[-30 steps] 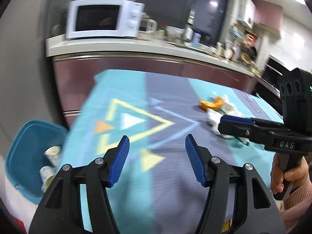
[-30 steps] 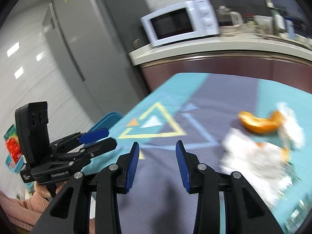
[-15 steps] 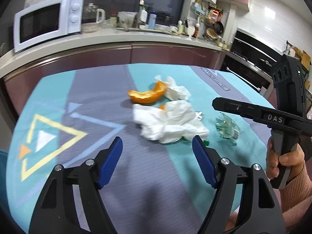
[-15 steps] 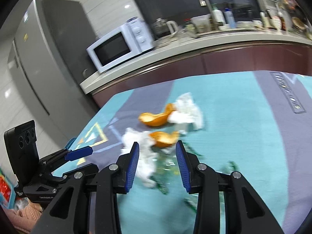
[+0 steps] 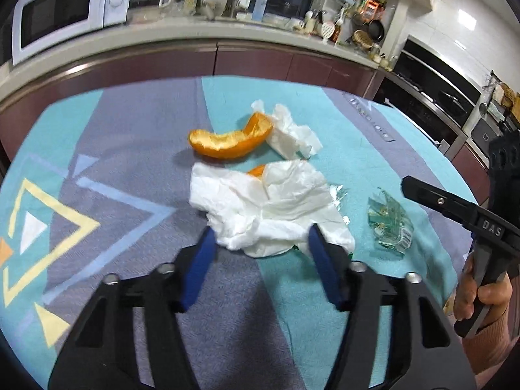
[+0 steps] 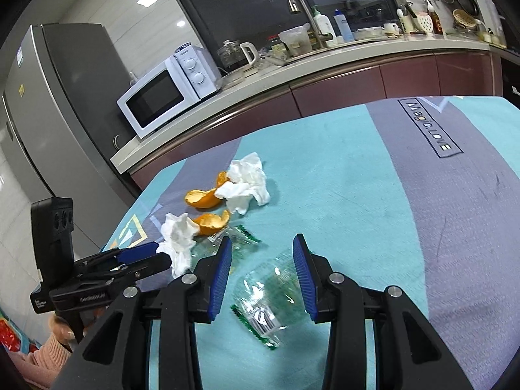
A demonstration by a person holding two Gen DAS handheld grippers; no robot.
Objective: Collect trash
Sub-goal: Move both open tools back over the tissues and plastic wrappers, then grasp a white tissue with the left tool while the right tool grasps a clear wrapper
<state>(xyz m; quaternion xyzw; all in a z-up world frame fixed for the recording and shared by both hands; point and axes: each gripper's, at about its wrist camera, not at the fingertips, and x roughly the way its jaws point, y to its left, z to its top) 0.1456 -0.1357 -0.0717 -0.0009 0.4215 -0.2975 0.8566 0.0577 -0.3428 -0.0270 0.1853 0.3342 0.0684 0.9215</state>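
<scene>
A large crumpled white tissue [image 5: 260,201] lies on the teal and grey tablecloth [image 5: 130,162]. My left gripper [image 5: 261,247] straddles its near edge, and its jaws are closing with the tissue between the blue pads [image 5: 201,260], still loose. In the right wrist view this left gripper [image 6: 162,256] reaches the same tissue [image 6: 178,234] from the left. My right gripper [image 6: 261,253] hangs open over a clear plastic wrapper [image 6: 266,295], not gripping it. From the left wrist view the right gripper [image 5: 406,185] hovers beside that wrapper [image 5: 388,224].
Two orange peels [image 6: 203,198] [image 6: 211,221], a smaller tissue [image 6: 247,182] and a green-edged wrapper [image 6: 240,237] lie farther in. Behind the table runs a kitchen counter with a microwave [image 6: 165,94]. A grey fridge [image 6: 48,113] stands at the left.
Both grippers swung from the table's left end, where a blue bin showed, over to the trash pile. The left jaws widened, then narrowed around the big tissue. The right jaws kept their gap.
</scene>
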